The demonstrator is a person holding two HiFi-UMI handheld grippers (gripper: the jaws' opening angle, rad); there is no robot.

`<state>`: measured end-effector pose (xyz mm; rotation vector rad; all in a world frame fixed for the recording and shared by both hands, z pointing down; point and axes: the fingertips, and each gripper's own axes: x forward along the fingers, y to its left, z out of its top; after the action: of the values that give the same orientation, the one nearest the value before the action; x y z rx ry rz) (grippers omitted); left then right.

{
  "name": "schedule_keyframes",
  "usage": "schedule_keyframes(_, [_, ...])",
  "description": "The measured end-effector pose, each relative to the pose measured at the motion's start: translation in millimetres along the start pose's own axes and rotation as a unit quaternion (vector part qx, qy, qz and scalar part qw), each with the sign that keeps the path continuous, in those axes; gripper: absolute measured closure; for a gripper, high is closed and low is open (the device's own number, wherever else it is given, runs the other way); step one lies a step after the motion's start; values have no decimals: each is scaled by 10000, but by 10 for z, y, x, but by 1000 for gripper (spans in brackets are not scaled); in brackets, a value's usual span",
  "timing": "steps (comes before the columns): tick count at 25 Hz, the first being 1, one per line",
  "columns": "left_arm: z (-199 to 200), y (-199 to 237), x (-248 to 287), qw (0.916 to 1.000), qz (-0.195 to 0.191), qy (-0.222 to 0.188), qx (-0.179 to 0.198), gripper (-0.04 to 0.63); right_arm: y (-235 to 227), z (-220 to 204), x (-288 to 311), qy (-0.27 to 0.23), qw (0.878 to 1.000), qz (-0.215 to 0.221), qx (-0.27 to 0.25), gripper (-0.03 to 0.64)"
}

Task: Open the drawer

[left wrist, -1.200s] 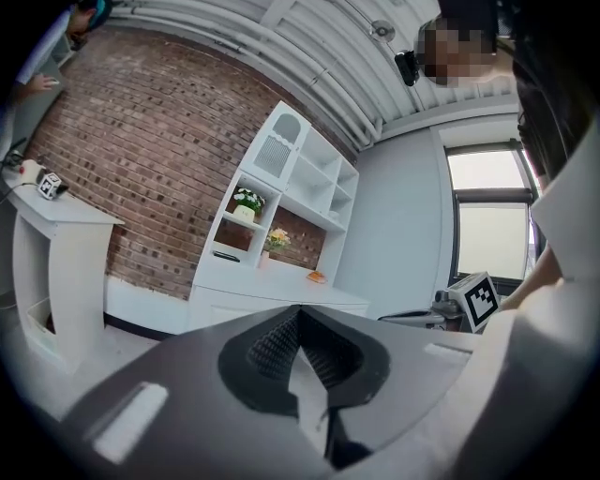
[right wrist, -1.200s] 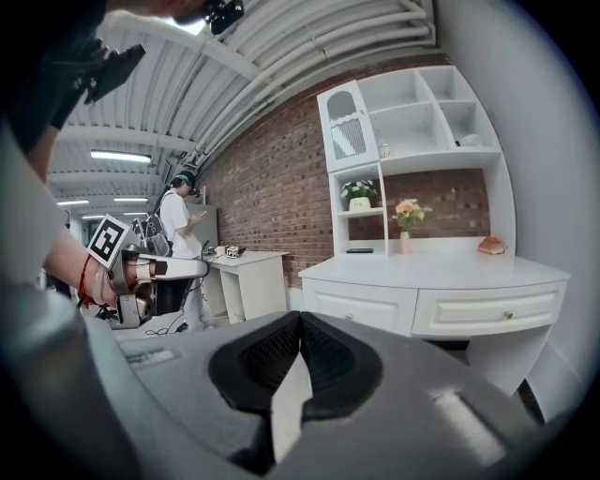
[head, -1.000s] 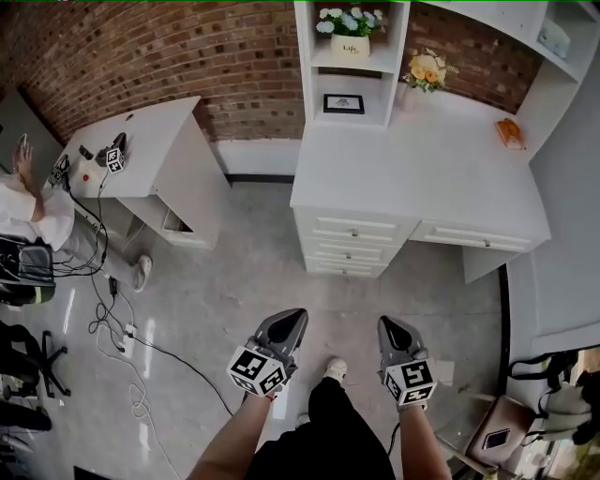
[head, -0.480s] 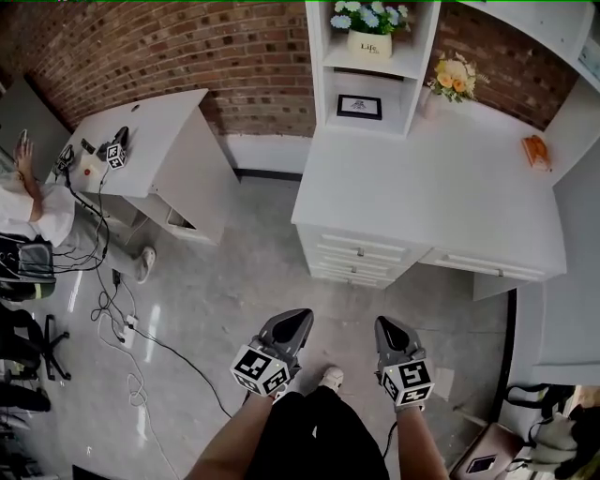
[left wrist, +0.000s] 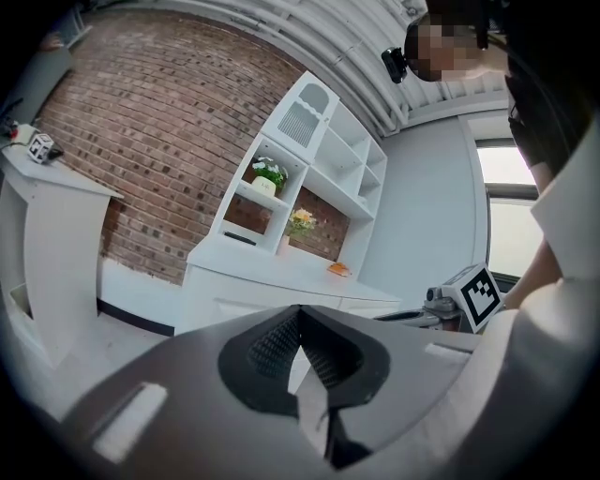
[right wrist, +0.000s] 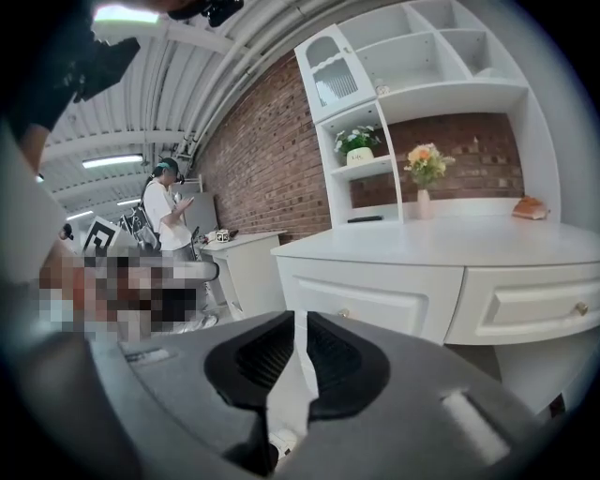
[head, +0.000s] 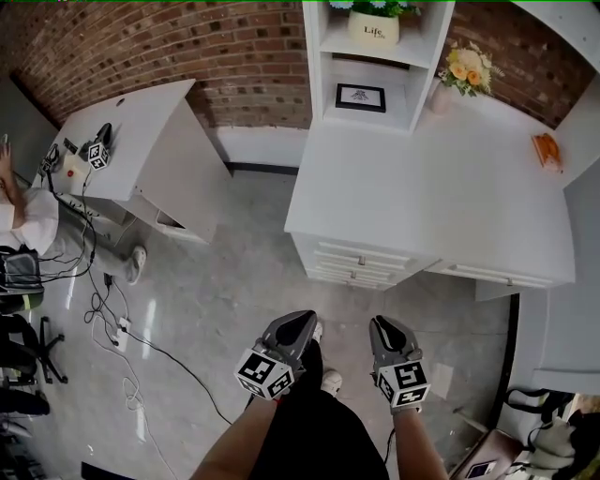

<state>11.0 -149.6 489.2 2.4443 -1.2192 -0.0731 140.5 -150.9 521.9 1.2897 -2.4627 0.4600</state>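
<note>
The white desk [head: 422, 187] has a stack of small drawers [head: 361, 262] with knobs and a wide drawer [head: 502, 277] to the right; all are closed. Both grippers hang over the floor in front of it, apart from the drawers. My left gripper [head: 302, 319] [left wrist: 300, 314] has its tips together with nothing in them. My right gripper [head: 380, 323] [right wrist: 298, 319] points at the top small drawer's front [right wrist: 375, 300]. Its jaws are opening, with a narrow slit between them and nothing in it. The wide drawer [right wrist: 534, 305] shows at the right of that view.
A shelf unit on the desk holds a flower pot [head: 373, 28] and a picture frame [head: 361, 96]; a flower vase [head: 467, 67] stands beside it. A second white desk [head: 141, 141] is at the left, with a person [head: 23, 211] by it. Cables [head: 122, 328] trail over the grey floor.
The desk and its drawers have come nearer in the head view. Both grippers have moved forward toward it and keep side by side.
</note>
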Motion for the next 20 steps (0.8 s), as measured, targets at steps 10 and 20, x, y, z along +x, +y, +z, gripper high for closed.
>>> schedule_keyframes(10, [-343, 439, 473, 9999, 1, 101, -72, 593, -316, -209, 709, 54, 9972, -583, 456, 538])
schedule_keyframes(20, [-541, 714, 920, 9995, -188, 207, -159, 592, -659, -382, 1324, 85, 9901, -1081, 896, 506])
